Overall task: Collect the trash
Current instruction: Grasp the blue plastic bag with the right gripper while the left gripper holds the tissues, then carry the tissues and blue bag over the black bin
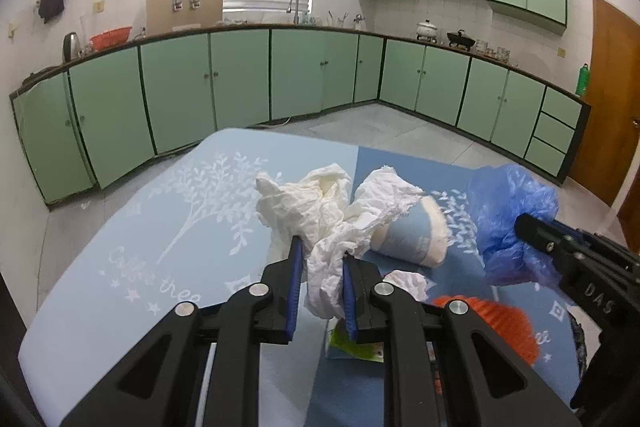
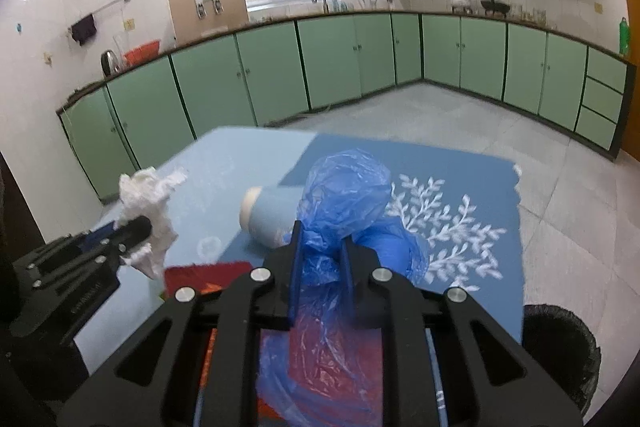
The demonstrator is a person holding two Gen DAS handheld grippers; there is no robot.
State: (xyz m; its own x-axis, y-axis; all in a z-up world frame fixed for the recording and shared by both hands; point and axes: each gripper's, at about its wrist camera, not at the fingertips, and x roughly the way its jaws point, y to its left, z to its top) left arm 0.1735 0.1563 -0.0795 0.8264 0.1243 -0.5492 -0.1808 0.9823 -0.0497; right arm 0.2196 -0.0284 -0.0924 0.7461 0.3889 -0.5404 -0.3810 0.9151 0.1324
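Note:
My left gripper (image 1: 320, 251) is shut on a crumpled white tissue (image 1: 332, 211) and holds it above the blue table (image 1: 120, 267). It also shows in the right wrist view (image 2: 148, 211), at the left. My right gripper (image 2: 320, 239) is shut on a crumpled blue plastic bag (image 2: 344, 195), lifted over the dark blue mat (image 2: 460, 227). The bag also shows in the left wrist view (image 1: 508, 211). A light blue paper cup (image 1: 412, 239) lies on its side on the table between the two grippers.
A red-orange object (image 1: 496, 323) and a small green-printed packet (image 1: 352, 347) lie on the table under the grippers. A black-lined trash bin (image 2: 560, 355) stands on the floor off the table's right edge. Green kitchen cabinets (image 1: 240, 75) line the far walls.

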